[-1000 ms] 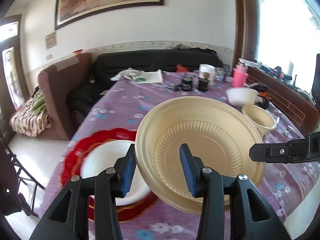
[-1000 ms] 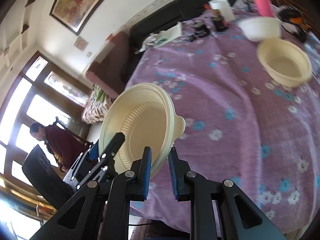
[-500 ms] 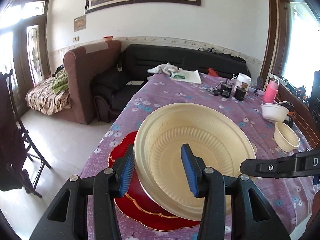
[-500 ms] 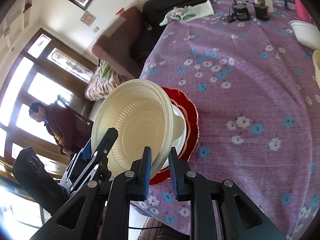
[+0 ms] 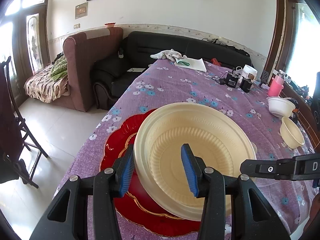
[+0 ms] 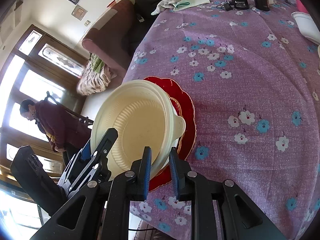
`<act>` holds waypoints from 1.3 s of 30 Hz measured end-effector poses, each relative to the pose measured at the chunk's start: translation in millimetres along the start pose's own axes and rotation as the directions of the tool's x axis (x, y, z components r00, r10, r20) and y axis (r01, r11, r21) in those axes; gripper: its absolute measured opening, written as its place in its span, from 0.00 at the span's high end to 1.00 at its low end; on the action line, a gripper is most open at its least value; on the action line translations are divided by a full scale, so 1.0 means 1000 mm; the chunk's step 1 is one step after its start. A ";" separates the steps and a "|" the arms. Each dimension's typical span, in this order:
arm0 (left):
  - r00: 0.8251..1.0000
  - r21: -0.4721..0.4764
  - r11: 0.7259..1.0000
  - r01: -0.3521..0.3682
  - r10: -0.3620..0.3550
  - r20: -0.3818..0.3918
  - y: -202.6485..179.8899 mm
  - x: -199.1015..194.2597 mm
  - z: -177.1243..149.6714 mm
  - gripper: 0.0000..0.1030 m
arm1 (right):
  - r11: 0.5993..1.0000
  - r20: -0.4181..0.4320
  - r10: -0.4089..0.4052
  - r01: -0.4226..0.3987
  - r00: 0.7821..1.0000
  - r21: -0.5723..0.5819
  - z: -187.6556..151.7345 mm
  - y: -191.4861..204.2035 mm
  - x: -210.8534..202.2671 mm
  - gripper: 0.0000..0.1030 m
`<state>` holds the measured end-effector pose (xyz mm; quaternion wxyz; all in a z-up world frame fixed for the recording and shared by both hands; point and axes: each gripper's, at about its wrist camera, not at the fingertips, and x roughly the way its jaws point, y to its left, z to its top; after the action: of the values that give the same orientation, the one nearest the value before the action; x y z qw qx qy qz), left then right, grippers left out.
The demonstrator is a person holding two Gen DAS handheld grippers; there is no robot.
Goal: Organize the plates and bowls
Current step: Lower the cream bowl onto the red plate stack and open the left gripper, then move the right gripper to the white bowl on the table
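A large cream bowl (image 5: 200, 150) hangs tilted just above a red scalloped plate (image 5: 120, 140) near the table's left edge. My left gripper (image 5: 158, 170) is shut on the bowl's near rim, one blue pad outside the wall and one inside. My right gripper (image 6: 160, 172) is shut on the opposite rim of the same bowl (image 6: 136, 120). A white plate edge (image 6: 177, 140) shows under the bowl, on the red plate (image 6: 186, 100). A smaller cream bowl (image 5: 292, 134) and a white bowl (image 5: 280, 107) stand at the right side of the table.
The purple flowered tablecloth (image 5: 180, 84) covers the table. At the far end lie a cloth and paper (image 5: 180, 59), black devices (image 5: 232, 81) and a pink bottle (image 5: 276, 85). A dark chair (image 5: 12, 130) stands left of the table. A person (image 6: 50, 124) stands by the window.
Both grippers carried the cream bowl across the table to the left and lowered it over the red plate stack. The white plate is now mostly hidden under the bowl.
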<state>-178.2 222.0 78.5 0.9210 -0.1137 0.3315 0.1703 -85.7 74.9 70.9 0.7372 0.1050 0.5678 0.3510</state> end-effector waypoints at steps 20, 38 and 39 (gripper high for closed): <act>1.000 -0.027 1.000 -0.008 0.009 0.022 0.005 -0.006 0.002 0.47 | 1.000 0.004 0.019 -0.019 1.000 0.004 0.000 -0.007 0.001 0.59; 0.994 0.104 0.993 0.052 -0.062 0.087 -0.060 -0.045 0.007 0.41 | 0.988 0.115 0.113 -0.124 0.987 0.092 -0.012 -0.058 -0.065 0.59; 0.994 0.119 0.991 0.059 -0.069 0.085 -0.067 -0.046 0.006 0.40 | 0.986 0.122 0.117 -0.130 0.986 0.103 -0.012 -0.064 -0.069 0.59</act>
<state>-182.0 151.4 119.2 0.9449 -0.0626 0.2957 0.1258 -78.5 -18.7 83.6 0.7388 0.2010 0.5350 0.3572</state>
